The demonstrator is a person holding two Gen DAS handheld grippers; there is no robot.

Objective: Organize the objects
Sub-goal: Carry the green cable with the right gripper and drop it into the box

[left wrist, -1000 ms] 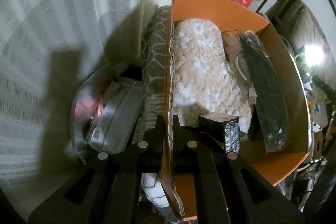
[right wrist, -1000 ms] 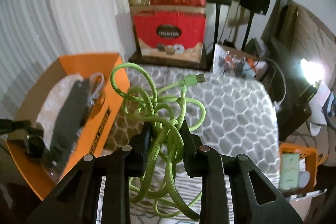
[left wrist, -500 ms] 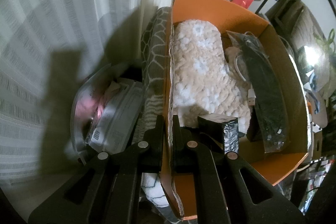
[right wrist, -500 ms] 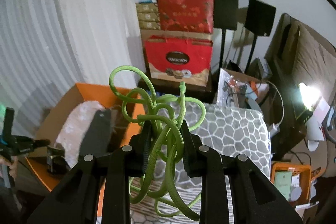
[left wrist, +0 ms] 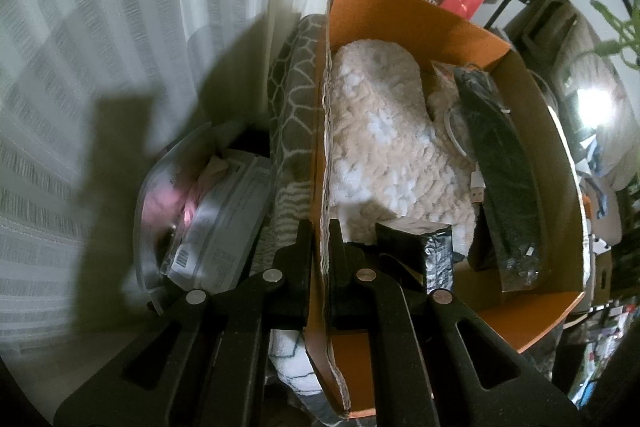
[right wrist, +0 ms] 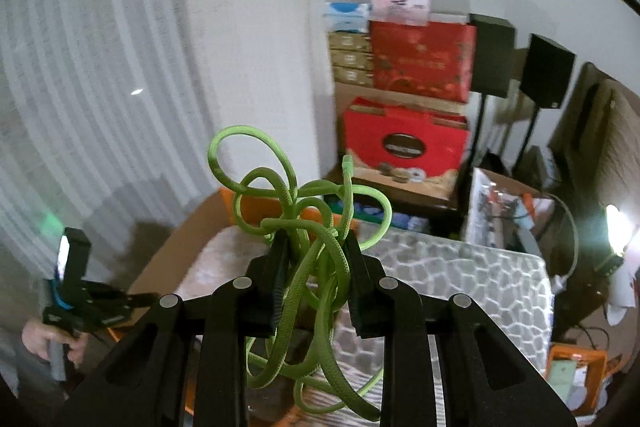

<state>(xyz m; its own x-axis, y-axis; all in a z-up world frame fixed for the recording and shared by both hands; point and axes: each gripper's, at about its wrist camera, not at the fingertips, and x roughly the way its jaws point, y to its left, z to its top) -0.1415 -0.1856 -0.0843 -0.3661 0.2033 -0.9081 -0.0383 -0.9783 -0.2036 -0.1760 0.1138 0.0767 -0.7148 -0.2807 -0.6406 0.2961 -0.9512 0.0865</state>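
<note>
Right wrist view: the green cable [right wrist: 316,259] hangs as a loose tangle in your right gripper [right wrist: 314,267], jaws closed on the middle strands, loops sticking up above the fingers and tails drooping below. It sits in the air above the near corner of the orange box [right wrist: 244,203], not yet inside.

Left gripper [left wrist: 320,247] is clamped on the box's side wall [left wrist: 320,131], one finger each side of the cardboard. Hold that; it steadies the box.

Step in hand, as I judge it: lower the cable into the box. Bring the drooping tails over the rim first, or they will drag on the cardboard edge and snag. Open only once the whole bundle is below the rim.

Room inside: the fluffy cloth [left wrist: 380,147] fills the left half, a long black pouch [left wrist: 500,167] lies along the right with a white cable [left wrist: 460,143] beside it, and a small dark packet [left wrist: 432,247] sits near your left fingers. Softest landing is on the cloth.

Outward: the box rests on a grey patterned mattress [right wrist: 460,267]; curtain [left wrist: 100,47] close on the left, red gift bags [right wrist: 404,143] behind.
</note>
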